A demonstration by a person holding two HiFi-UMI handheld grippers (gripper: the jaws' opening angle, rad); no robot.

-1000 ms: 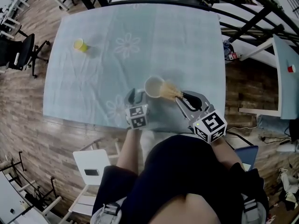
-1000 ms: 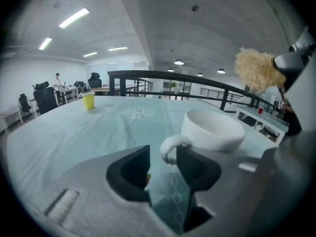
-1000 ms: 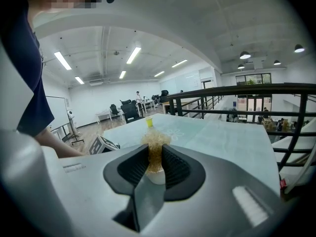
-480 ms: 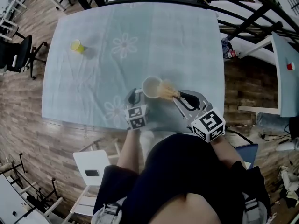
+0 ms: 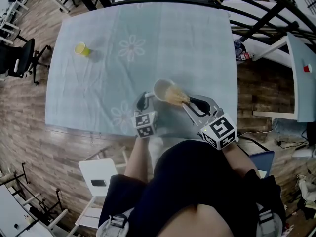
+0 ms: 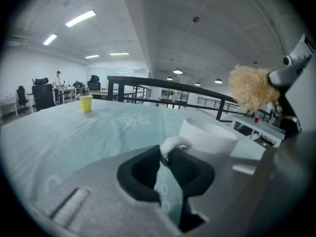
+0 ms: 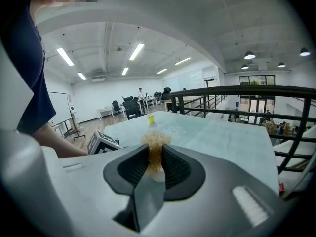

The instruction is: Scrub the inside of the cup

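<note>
A white cup (image 5: 162,89) stands on the pale blue tablecloth (image 5: 98,73) near the front edge. Its handle (image 6: 174,144) sits pinched between the tips of my left gripper (image 5: 145,98), whose jaws have just been closing on it. The cup's bowl (image 6: 207,137) lies just beyond those jaws. My right gripper (image 5: 191,103) is shut on a brush; its tan bristle tuft (image 5: 174,97) hangs at the cup's right rim. In the right gripper view the tuft (image 7: 155,144) sticks out between the jaws of my right gripper (image 7: 156,163). From the left gripper view the tuft (image 6: 249,88) shows above the cup.
A small yellow cup (image 5: 82,49) stands far off at the table's left back part. Black railings (image 5: 256,19) run behind and to the right of the table. A white chair (image 5: 98,179) is below the front edge, and black office chairs (image 5: 19,56) stand at the left.
The left gripper's jaws have drawn together around the cup's handle and the gripper edged closer to the cup. The right gripper and brush stay where they were.
</note>
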